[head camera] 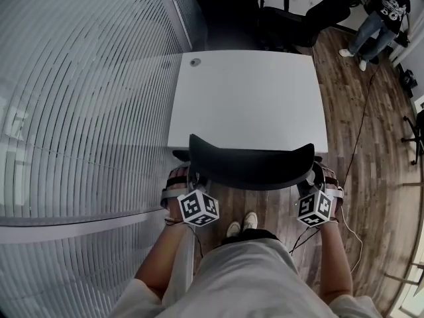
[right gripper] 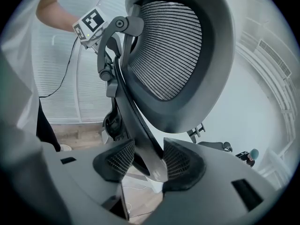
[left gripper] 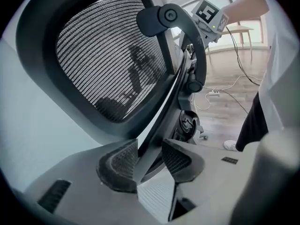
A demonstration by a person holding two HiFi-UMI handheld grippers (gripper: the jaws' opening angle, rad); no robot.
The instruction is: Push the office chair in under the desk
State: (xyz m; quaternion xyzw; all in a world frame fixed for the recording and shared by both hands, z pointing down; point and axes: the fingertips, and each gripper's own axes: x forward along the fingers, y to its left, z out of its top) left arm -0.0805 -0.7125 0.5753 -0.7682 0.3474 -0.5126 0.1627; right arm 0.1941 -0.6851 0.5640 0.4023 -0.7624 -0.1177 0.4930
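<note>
**Both grippers clamped on chair back, chair at desk edge**

Nearest, the person's shoes [head camera: 242, 224] sit on the wood floor [head camera: 361, 177], right behind the office chair [head camera: 252, 165]. The left gripper [left gripper: 149, 163] has its jaws fairly wide, with the pads [left gripper: 117, 165] closed on a dark frame strut [left gripper: 161, 121] behind the mesh backrest [left gripper: 108, 55]. The right gripper [right gripper: 149, 165] does the same on the other side, with its strut [right gripper: 136, 130] pinched between both pads. The head view shows each gripper tucked in under one end of the backrest's top rim.

Handling, as a guess: the chair is heavyish but probably on castors, so it should roll with a steady shove. The struts are stiff, smooth plastic or metal and could slip in the pads if pulled upward. The mesh is soft and gives, so it is a bad place to push. The struts low on the back are the right hold, and both sides should be pushed evenly or the chair swivels.

The backrest top overlaps the near edge of the white desk [head camera: 252, 98], so the seat looks mostly under already. Little travel is left before the back meets the desk edge.

A glass wall with blinds [head camera: 79, 111] runs close along the desk's left side, so there is no room to swing that way. Open floor lies to the right, with a thin cable [head camera: 363, 128] trailing across it. Beyond the desk stand dark chairs [head camera: 265, 12], and another person [head camera: 381, 15] is well away.
</note>
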